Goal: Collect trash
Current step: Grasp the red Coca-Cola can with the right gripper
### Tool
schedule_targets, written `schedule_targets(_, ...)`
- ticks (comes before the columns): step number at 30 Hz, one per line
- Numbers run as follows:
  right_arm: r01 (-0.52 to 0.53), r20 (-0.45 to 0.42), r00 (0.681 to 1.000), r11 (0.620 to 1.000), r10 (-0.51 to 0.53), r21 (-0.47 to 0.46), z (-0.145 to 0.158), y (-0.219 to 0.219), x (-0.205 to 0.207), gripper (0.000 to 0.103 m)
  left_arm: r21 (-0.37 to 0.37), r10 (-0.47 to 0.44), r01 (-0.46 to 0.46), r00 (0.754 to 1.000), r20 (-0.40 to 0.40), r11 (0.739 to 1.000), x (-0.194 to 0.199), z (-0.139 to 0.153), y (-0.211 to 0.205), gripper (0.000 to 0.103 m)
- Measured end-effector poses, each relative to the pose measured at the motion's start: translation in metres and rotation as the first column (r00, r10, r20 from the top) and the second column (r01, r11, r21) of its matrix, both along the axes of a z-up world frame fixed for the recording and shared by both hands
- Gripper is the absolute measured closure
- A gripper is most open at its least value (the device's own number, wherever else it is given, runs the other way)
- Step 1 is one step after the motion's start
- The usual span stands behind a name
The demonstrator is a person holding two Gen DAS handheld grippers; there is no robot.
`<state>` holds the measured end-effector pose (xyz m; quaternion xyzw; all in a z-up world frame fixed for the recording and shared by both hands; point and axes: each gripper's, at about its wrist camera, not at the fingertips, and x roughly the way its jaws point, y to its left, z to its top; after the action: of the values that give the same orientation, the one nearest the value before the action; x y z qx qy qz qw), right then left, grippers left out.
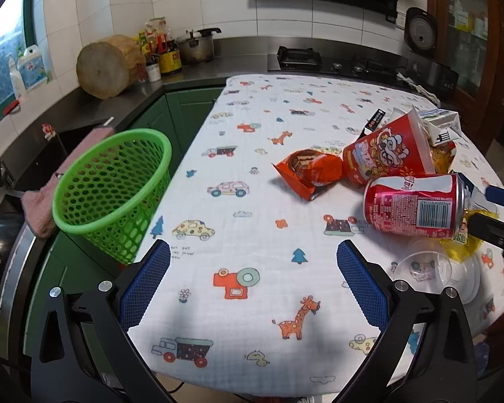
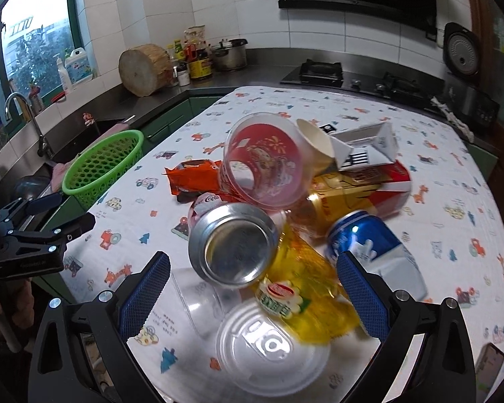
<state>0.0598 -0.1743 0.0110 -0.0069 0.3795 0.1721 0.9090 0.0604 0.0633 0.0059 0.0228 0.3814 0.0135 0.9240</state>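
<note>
Your right claw (image 2: 253, 268) is spread wide over the trash heap: red can (image 2: 232, 245) between its fingers (untouched), blue can (image 2: 369, 248) at its right finger, yellow wrapper (image 2: 305, 268) beneath. Your left claw (image 1: 253, 265), also released, has the empty green basket (image 1: 112, 184) ahead-left.

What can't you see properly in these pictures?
- Green basket: its inside, hidden by its own wall in both views.
- Red can: its top end, behind the right gripper, left view.
- Yellow wrapper: its small print, blurred, right view.
</note>
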Motion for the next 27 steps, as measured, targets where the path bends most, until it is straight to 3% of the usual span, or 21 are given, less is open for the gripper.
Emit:
schedule_targets(11,-0.036,-0.063,0.997,0.999,0.037,0.019,-0.015,0.010,0.030,0.009,-0.017,-0.053,0.052,0.998,-0.034,0.998,0.002,-0.014,-0.006,0.006)
schedule_targets(12,-0.039,-0.068,0.997,0.999,0.040,0.019,-0.017,0.010,0.031,0.011,-0.024,-0.065,0.064,0.997,-0.038,0.998,0.002,-0.015,-0.007,0.006)
schedule_targets(14,-0.051,-0.088,0.995,0.998,0.055,0.048,-0.020,0.010,0.034,0.024,-0.035,-0.087,0.085,0.995,-0.043,0.996,0.001,-0.016,-0.010,0.006)
schedule_targets(18,-0.058,-0.100,0.993,0.994,0.067,0.089,-0.021,0.008,0.035,0.035,-0.049,-0.141,0.139,0.989,-0.044,0.989,-0.002,-0.019,-0.020,0.006)
schedule_targets(27,-0.059,-0.079,0.994,0.992,0.069,0.114,-0.010,0.000,0.026,0.036,-0.126,-0.341,0.332,0.938,-0.056,0.935,-0.017,-0.026,-0.062,0.006)
